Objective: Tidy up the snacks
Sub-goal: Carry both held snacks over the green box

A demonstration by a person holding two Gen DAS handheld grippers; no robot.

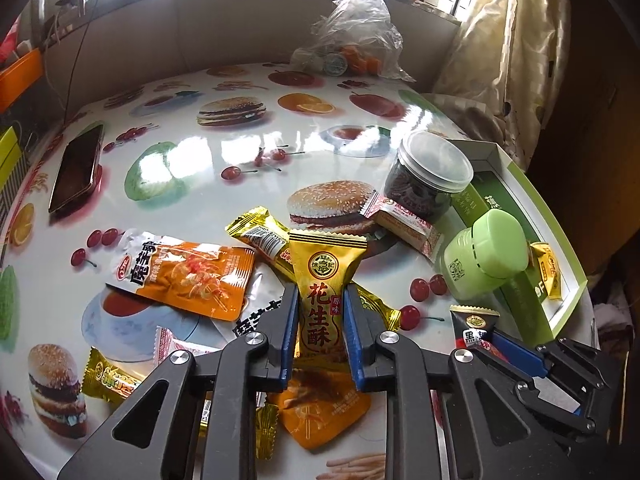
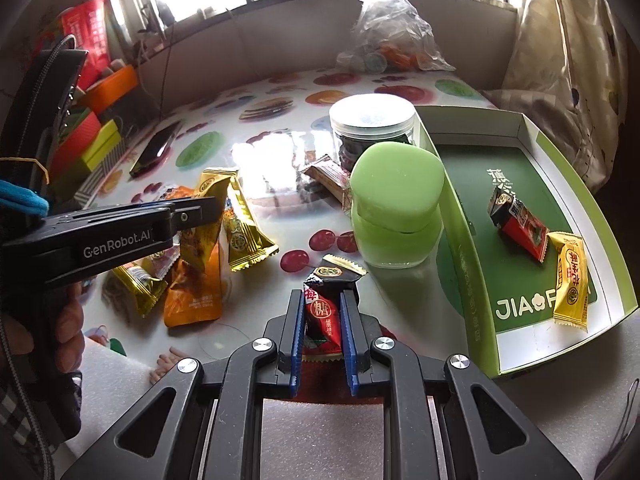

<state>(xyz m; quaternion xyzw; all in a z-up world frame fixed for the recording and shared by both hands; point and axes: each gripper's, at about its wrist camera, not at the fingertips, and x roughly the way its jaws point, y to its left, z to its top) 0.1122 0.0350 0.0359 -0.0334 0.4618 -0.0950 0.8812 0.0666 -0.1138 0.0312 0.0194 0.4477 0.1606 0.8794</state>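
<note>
Gold packet (image 1: 322,304) pinched upright, left claw (image 1: 322,320)

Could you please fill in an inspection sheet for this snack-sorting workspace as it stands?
Surface: glossy table printed with burgers and fruit, strong window glare.
Job's things: green-lined box at right holds a red-black candy and a yellow candy; loose pile includes an orange pouch; clear lidded jar and green jar stand beside the box.
Clutter: phone lying flat at left; plastic bag at the far edge.
Grippers: left hand-held gripper shut on gold peanut candy; right hand-held gripper shut on black-red candy.
Cables: thin cord down the far wall.
Surroundings: windows, curtain at right.
</note>
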